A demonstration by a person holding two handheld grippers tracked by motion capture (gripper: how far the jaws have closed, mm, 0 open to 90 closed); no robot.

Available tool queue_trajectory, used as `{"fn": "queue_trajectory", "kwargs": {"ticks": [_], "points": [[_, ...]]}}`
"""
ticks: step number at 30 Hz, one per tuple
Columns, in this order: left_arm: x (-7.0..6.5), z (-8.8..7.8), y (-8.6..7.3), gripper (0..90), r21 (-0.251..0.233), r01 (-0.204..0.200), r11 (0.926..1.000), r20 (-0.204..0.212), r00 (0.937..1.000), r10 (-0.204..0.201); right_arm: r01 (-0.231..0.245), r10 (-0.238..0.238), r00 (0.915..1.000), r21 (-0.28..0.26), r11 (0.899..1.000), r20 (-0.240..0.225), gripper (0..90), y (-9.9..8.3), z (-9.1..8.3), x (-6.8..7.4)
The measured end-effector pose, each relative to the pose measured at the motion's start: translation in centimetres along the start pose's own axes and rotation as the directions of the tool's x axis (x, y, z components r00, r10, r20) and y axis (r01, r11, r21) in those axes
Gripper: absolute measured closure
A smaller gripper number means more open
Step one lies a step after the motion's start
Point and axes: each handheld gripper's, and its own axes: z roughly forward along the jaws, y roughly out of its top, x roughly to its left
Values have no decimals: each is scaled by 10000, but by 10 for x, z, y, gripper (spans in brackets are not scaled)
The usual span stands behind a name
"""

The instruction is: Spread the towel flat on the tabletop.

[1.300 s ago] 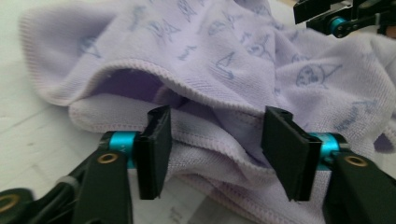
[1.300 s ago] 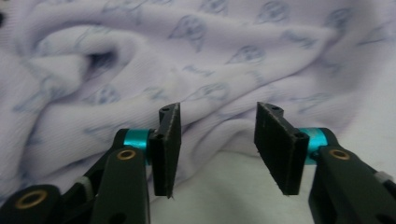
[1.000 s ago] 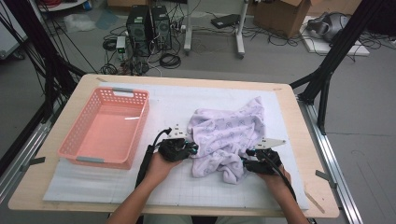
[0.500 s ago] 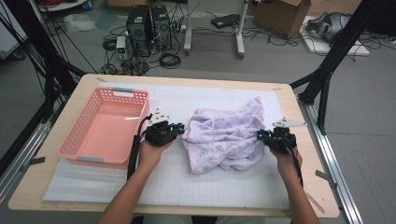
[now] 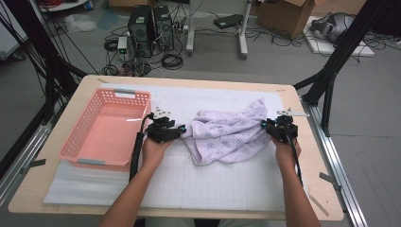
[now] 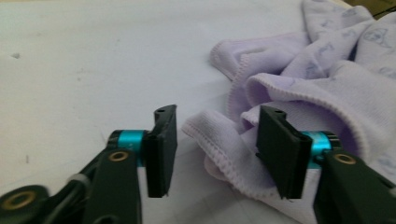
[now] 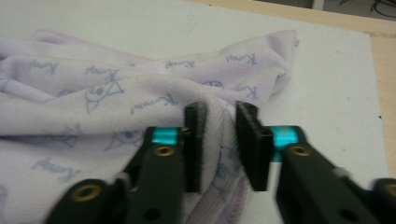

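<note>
A lilac printed cloth point(image 5: 227, 137) lies rumpled and partly spread on the white mat point(image 5: 213, 184). My left gripper point(image 5: 182, 128) is at the cloth's left edge. In the left gripper view, the left gripper point(image 6: 218, 112) has just been opening its jaws, and a hemmed corner of the cloth point(image 6: 219, 144) lies loose between them. My right gripper point(image 5: 265, 126) is at the cloth's right edge. In the right gripper view, the right gripper point(image 7: 220, 107) has also just been opening its jaws, which stand a little apart around a fold of the cloth point(image 7: 116, 93).
A pink plastic basket point(image 5: 124, 91) stands on the mat to the left of my left gripper. The wooden table's right edge point(image 5: 314, 156) runs just beyond my right hand. Black frame legs, computers and cables stand on the floor behind the table.
Both hands moved apart and away from the person, drawing the bunched cloth out wider. The cloth now lies flatter between the two grippers.
</note>
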Motion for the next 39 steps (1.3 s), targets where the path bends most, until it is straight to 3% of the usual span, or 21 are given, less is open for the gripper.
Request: {"fn": "queue_trajectory", "kwargs": {"ticks": [4, 8, 11, 15, 18, 23, 24, 25, 26, 27, 28, 29, 30, 32, 35, 37, 38, 39], "points": [[-12, -16, -9, 462, -155, -720, 9973, 447, 9964, 727, 429, -437, 9988, -373, 9984, -223, 609, -2, -20, 11], [-18, -28, -23, 468, 29, -1212, 9926, 1042, 9873, 1202, 681, -720, 9952, -601, 9959, -663, 594, -12, -40, 21], [-21, -32, -30, 471, 109, -1316, 9912, 1158, 9848, 1295, 912, -962, 9927, -679, 9935, -733, 594, -23, -52, 30], [-30, -40, -39, 502, -91, -1423, 9898, 1632, 9763, 1419, 978, -1045, 9904, -755, 9923, -904, 596, -33, -62, 39], [-42, -41, -47, 514, 56, -1656, 9862, 2156, 9632, 1605, 1102, -1185, 9864, -765, 9910, -1141, 599, -40, -68, 46], [-71, -31, -56, 463, 372, -2299, 9725, 2962, 9320, 2090, 1316, -1423, 9781, -782, 9882, -1521, 611, -45, -74, 59], [-77, -28, -57, 451, 451, -2460, 9682, 2975, 9285, 2221, 1281, -1400, 9732, -755, 9889, -1826, 612, -46, -73, 61], [-83, -24, -57, 448, 692, -2751, 9589, 2906, 9251, 2445, 1278, -1394, 9659, -664, 9896, -2183, 612, -48, -71, 65], [-87, -21, -56, 441, 869, -2999, 9500, 2875, 9206, 2643, 1425, -1507, 9576, -510, 9885, -2457, 612, -51, -68, 70], [-90, -19, -55, 439, 955, -3102, 9459, 2842, 9191, 2728, 1590, -1618, 9482, -326, 9867, -2734, 611, -54, -63, 76], [-91, -16, -54, 468, 1071, -3124, 9439, 2656, 9238, 2756, 1765, -1731, 9372, -164, 9842, -3029, 611, -57, -58, 82], [-92, -14, -53, 553, 1173, -3169, 9412, 2444, 9278, 2819, 1912, -1806, 9282, 7, 9816, -3252, 608, -59, -52, 88], [-91, -13, -52, 649, 1183, -3089, 9437, 2292, 9332, 2767, 2075, -1915, 9183, 91, 9782, -3466, 602, -60, -46, 95], [-88, -14, -49, 814, 1017, -2846, 9532, 2336, 9382, 2552, 2525, -2245, 8993, 265, 9672, -3753, 593, -60, -38, 108], [-82, -20, -45, 851, 703, -2576, 9637, 2379, 9425, 2345, 2985, -2632, 8827, 318, 9539, -3892, 595, -58, -30, 123], [-78, -25, -42, 853, 595, -2463, 9674, 2445, 9432, 2251, 3690, -3237, 8730, 601, 9275, -3650, 655, -59, -24, 132], [-76, -28, -40, 852, 469, -2364, 9705, 2455, 9445, 2182, 3879, -3448, 8655, 506, 9203, -3633, 729, -60, -23, 133], [-74, -32, -38, 852, 348, -2272, 9732, 2480, 9453, 2118, 3873, -3401, 8588, 512, 9205, -3830, 852, -59, -24, 133]]}}
